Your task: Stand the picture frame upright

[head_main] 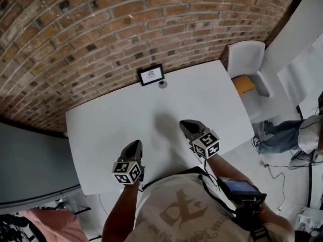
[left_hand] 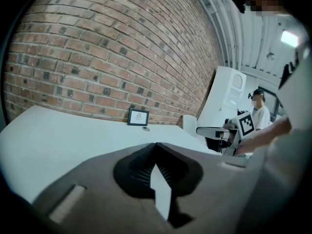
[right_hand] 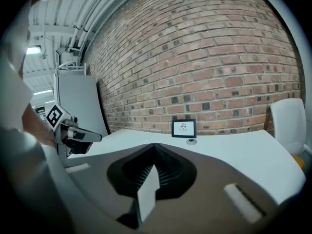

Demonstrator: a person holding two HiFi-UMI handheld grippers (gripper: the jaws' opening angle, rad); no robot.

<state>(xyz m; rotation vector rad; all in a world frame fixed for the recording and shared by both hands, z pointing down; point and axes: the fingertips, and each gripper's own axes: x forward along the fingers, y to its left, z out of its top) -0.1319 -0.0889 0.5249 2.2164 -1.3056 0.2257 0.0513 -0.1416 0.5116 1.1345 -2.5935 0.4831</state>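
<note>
The picture frame, a small black-rimmed rectangle around a white print, stands at the far edge of the smooth white table, its long side along the rough brick wall. The left gripper and right gripper are both closed and empty, well short of it. The right one looks slightly nearer.

1. probably an office-style workroom or studio, not a home.
2. a bare brick wall runs behind a plain white table.
3. a white chair with an orange seat stands at the table's end.
4. loose cables trail across the pale floor.
5. exposed pipes and a strip light line the ceiling.
</note>
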